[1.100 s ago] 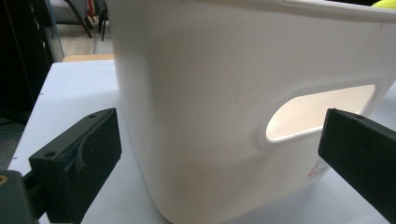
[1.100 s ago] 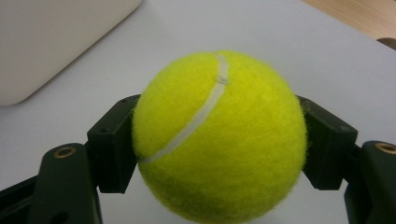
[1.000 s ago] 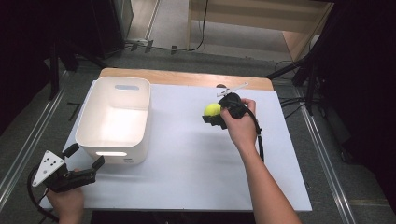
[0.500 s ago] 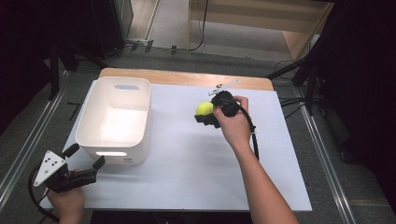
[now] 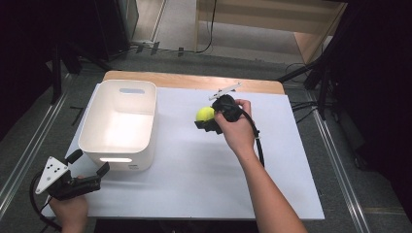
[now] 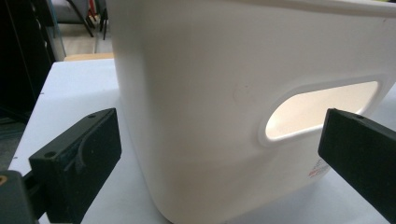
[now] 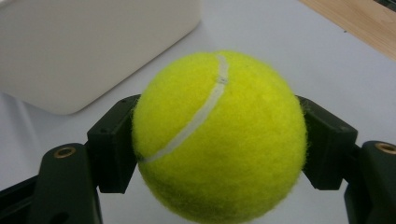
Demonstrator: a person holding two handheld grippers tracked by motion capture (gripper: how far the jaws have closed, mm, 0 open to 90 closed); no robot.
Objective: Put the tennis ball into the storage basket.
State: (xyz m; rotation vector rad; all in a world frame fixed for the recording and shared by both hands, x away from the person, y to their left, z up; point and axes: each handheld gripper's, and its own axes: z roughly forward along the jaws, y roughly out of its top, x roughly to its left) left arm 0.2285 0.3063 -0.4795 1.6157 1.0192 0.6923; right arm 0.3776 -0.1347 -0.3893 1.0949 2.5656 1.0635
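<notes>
At the far left of the high view I have my left gripper (image 5: 90, 174), a black two-jaw tool with a grey three-cornered plate on top, held low at the near left corner of the white tabletop (image 5: 194, 179). Its jaws are spread wide apart with nothing between them. They point toward the near end of the white rectangular plastic bin (image 5: 119, 124), and in the left gripper view that bin's smooth wall (image 6: 196, 93) stands close ahead, with its oval handle cut-out (image 6: 322, 109) glowing bright just beside the right-hand jaw (no contact that I can make out). The bin sits upright on the left part of the table, its long side running away from me; what I can see of its inside is bare.

Moving right, there is a stretch of bare white surface between the bin and my other hand.

Near the middle of the table, toward the far side, my right hand (image 5: 235, 128) holds the right gripper (image 5: 206, 119), also black with a grey plate on top and a dark cable trailing back along my forearm. Its jaws are clamped on the fuzzy yellow-green tennis ball (image 5: 205, 114), one pad pressed to each side. In the right gripper view the ball (image 7: 219, 140) bulges between the two jaws, its pale curved seam running diagonally across the front, with the white bin's corner (image 7: 93, 51) beyond it at upper left and a strip of wooden table edge (image 7: 355, 23) at upper right. I can't tell whether the ball is touching the tabletop.
</notes>
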